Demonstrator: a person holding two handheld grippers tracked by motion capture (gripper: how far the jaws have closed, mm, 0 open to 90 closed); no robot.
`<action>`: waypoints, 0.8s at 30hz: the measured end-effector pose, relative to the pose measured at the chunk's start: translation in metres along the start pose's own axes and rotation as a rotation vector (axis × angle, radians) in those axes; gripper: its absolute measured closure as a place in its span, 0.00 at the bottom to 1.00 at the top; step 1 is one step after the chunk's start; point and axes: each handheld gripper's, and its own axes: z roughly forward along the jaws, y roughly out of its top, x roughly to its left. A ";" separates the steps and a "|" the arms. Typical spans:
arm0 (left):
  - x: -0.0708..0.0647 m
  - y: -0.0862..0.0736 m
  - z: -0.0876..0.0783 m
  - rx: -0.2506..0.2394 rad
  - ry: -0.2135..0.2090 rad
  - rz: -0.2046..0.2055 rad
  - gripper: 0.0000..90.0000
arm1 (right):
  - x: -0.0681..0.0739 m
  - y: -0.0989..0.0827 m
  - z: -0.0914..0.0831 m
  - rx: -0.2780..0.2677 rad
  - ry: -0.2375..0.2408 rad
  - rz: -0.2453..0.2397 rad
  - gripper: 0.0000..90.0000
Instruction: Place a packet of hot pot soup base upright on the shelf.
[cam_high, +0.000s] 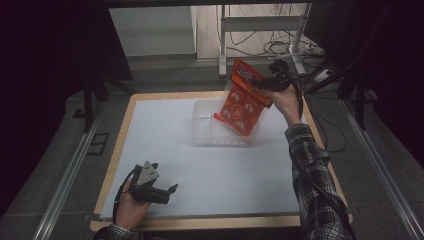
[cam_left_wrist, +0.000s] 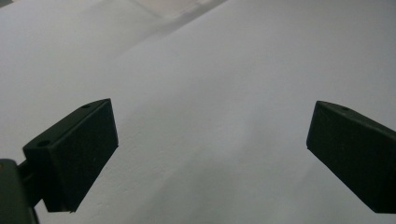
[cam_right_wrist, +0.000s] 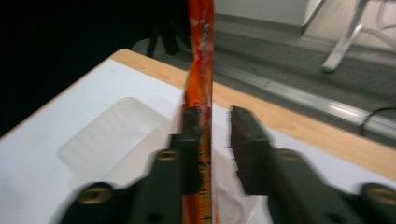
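Your left gripper (cam_high: 167, 191) sits low over the near-left part of the white counter (cam_high: 165, 145), its jaws spread wide with nothing between them; in the left gripper view you see just bare white surface between the two black pads (cam_left_wrist: 77, 156). Farther right, a clear plastic tub (cam_high: 210, 131) rests on the counter. Your right gripper (cam_high: 260, 82) holds an orange blister pack (cam_high: 240, 102) tilted over that tub, lower corner dipping inside. In the right gripper view the pack (cam_right_wrist: 201, 84) lies against one jaw, a small gap showing beside the other.
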 end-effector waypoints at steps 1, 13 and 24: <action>0.000 0.000 0.000 0.001 0.001 0.002 0.02 | 0.000 0.000 -0.001 -0.003 -0.009 -0.010 0.70; -0.001 0.000 0.001 -0.007 0.001 0.011 0.01 | 0.013 0.002 -0.014 -0.024 -0.053 -0.142 0.27; 0.000 0.000 0.000 -0.033 -0.008 -0.007 0.01 | 0.025 0.001 -0.029 -0.022 -0.055 -0.196 0.11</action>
